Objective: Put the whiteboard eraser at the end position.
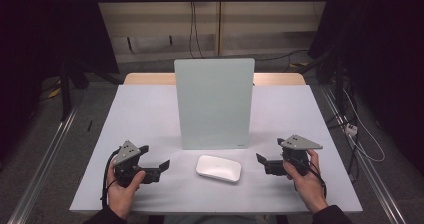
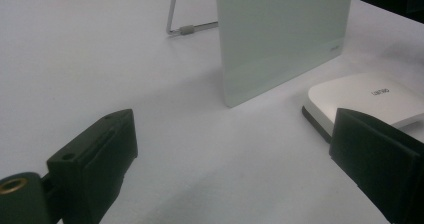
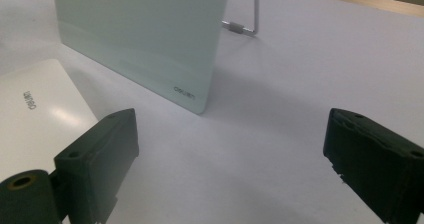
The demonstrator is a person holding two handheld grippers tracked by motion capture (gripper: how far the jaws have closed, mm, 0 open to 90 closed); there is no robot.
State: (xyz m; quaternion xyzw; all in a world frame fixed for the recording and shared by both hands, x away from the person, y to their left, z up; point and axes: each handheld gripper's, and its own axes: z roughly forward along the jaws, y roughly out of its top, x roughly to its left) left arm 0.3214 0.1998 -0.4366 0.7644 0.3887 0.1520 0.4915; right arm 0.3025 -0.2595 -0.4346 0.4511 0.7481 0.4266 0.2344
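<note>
Jaws of both grippers are seen spread wide, nothing held betw. them. Left gripper [image 1: 159,168] is held low over the bench [image 1: 140,114], just left of the white eraser [image 1: 219,168], jaws aimed toward it; in the left gripper view [image 2: 235,169] the eraser [image 2: 367,100] is seen just ahead of one jaw, not touched. Right gripper [image 1: 265,163] is held just right of the eraser, jaws likewise turned toward it; in the right gripper view [image 3: 230,169] the eraser [image 3: 40,119] is partly cut off at the frame edge beside one jaw, apart from it.

Eraser lies flat on the bench, white top w/ a dark underside, small grey lettering on top. Pale glass board [image 1: 214,104] stands near-upright just behind the eraser, propped from the rear by a metal wire stand [image 2: 180,24]; a small logo is printed at its lower corner [image 3: 184,92]. Board and eraser are close but apart. Each gripper is gripped by a hand: left hand [image 1: 122,189], right hand [image 1: 307,176].
</note>
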